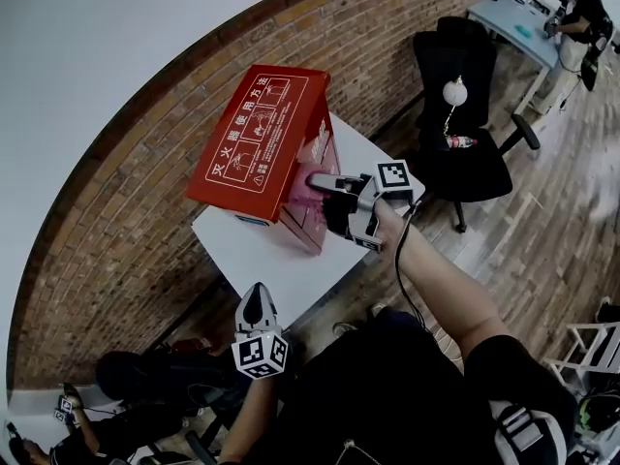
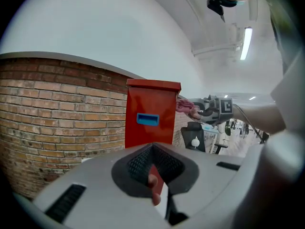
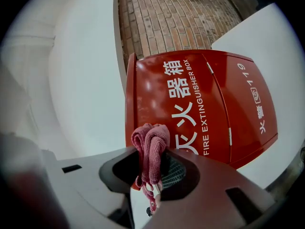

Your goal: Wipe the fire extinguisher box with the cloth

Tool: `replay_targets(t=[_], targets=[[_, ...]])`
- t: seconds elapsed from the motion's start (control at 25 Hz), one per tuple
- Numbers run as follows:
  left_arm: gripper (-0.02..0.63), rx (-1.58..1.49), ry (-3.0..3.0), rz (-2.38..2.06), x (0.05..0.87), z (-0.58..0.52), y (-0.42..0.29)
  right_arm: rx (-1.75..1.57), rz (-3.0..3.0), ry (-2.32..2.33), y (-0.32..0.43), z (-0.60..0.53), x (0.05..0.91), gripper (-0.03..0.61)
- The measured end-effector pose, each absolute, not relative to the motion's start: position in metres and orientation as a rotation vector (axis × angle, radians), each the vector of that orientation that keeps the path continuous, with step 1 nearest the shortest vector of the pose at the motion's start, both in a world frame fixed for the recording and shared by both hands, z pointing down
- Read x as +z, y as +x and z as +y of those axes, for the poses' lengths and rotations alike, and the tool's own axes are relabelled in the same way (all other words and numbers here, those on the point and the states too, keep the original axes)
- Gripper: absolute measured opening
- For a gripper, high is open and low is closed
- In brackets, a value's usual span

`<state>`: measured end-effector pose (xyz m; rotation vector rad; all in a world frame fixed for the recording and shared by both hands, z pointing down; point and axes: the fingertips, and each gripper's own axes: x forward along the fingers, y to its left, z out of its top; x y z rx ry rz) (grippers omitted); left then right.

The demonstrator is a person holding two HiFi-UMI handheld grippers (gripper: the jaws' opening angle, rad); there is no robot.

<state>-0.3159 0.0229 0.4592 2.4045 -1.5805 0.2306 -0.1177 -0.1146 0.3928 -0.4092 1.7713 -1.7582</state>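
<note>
- The red fire extinguisher box stands on the white worktop, with its back to the brick wall.
- The box's top panel carries white print, and its front reads "FIRE EXTINGUISHER BOX" in my right gripper view.
- My right gripper is raised to the upper part of the box's front, fingers clamped on a folded pink cloth.
- The cloth sits right at the box front. I cannot confirm contact.
- My left gripper hangs low at the worktop's near edge, well apart from the box. Its fingers are together with nothing between them.
- A black office chair stands beyond the worktop.
</note>
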Motion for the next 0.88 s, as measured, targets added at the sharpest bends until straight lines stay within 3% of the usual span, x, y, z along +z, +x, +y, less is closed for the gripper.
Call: replay_targets(t=[0.88], targets=[[0.028,0.173,2.436,-1.572,0.462,0.024,-0.331,-1.651,1.813,-0.383,-0.107,-0.123,0.372,0.109]])
